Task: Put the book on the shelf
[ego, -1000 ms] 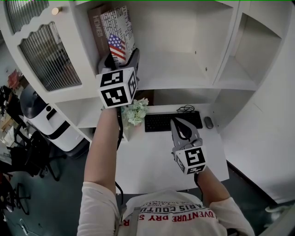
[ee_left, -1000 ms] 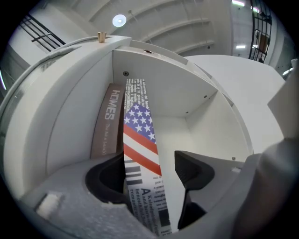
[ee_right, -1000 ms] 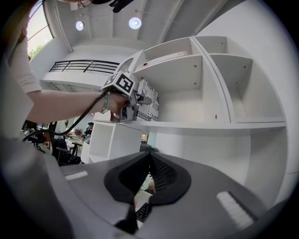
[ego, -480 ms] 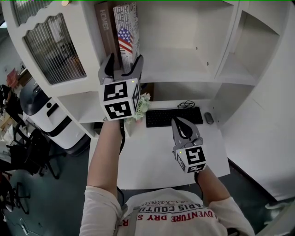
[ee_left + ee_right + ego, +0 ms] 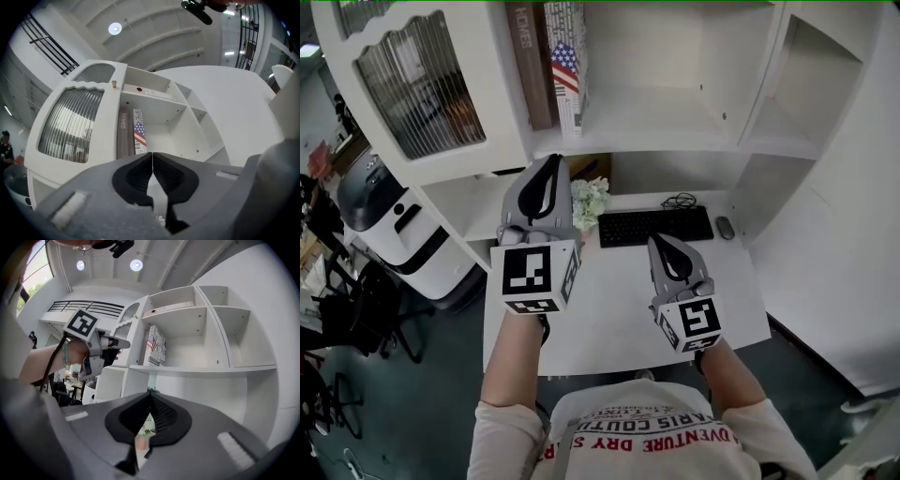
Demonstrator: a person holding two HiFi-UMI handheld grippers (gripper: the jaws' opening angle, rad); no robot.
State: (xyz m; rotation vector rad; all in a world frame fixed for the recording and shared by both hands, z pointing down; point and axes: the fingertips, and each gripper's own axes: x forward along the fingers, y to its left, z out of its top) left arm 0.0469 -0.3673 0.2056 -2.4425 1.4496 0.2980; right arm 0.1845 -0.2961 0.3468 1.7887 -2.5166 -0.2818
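The flag-covered book stands upright at the shelf's left end, above my left gripper, fingers just closed empty; right gripper likewise shut, empty.

"HOMES" on the spine of the brown book; "VENTURE DRY", upside down, on the person's shirt.

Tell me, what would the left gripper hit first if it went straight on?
Probably the flag-covered book standing on the shelf, or the shelf's front edge just below; depth is unclear. The left gripper has just closed its jaws, empty.
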